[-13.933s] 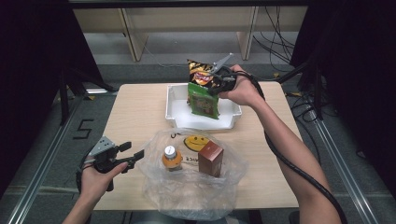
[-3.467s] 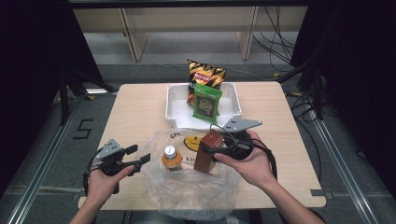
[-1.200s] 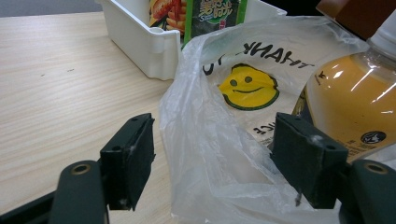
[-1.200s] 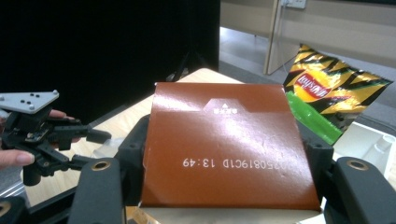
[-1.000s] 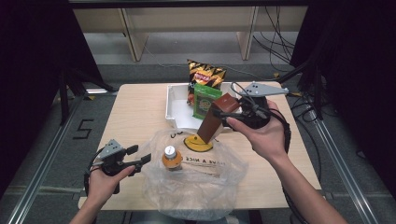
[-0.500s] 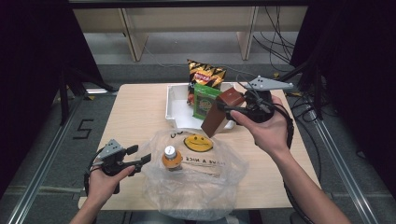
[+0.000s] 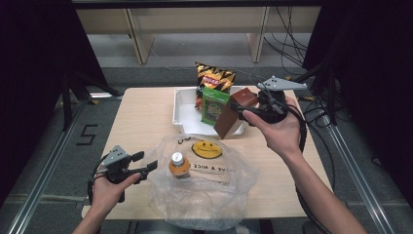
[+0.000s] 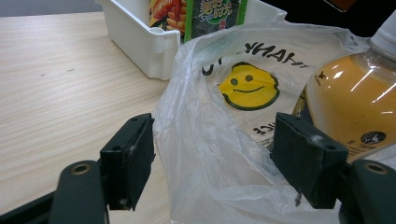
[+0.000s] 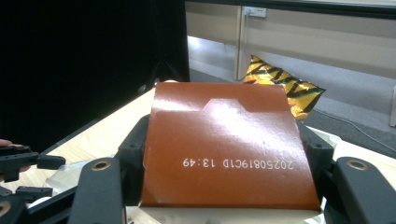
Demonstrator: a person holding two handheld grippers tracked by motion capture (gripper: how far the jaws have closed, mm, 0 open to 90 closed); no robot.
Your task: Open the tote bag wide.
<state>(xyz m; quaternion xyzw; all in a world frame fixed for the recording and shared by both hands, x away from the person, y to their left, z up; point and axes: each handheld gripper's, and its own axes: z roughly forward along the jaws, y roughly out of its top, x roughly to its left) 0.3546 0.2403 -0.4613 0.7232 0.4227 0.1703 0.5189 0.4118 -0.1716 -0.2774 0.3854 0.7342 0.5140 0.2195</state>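
A: Starting nearest: anything new at the left gripper [image 7: 145, 162]?

B: Nothing. Sits at the table's [image 7: 141, 117] near edge as a second ago, jaws spread, with the bag's [image 7: 214, 195] loose rim between the pads but not pinched.

A: And inside the bag?

B: Down to the bottle [image 7: 178, 165], upright, orange with a white cap. Missing the box [image 7: 232, 118] that stood beside it a few seconds back.

A: So where now?

B: Up in the air, clamped across its sides by the right gripper [image 9: 224, 158], pads pressed against both faces. Lifted clear of the bag and carried away from the person within the last seconds. Hangs tilted over the near right corner of the bin [image 7: 181, 112], not yet inside.

A: Room in there?

B: Seems so. Holds the green pack [image 7: 214, 105] upright and the chips [image 7: 214, 78] behind it, at the far side. Leaves space at the right end, just beyond the box.

A: Meaning for the job?

B: Looks like unpacking from bag to bin, item by item. Two already across, the third nearly there, only the bottle left. Next, probably: lower the box beside the green pack, release, then return for the bottle.
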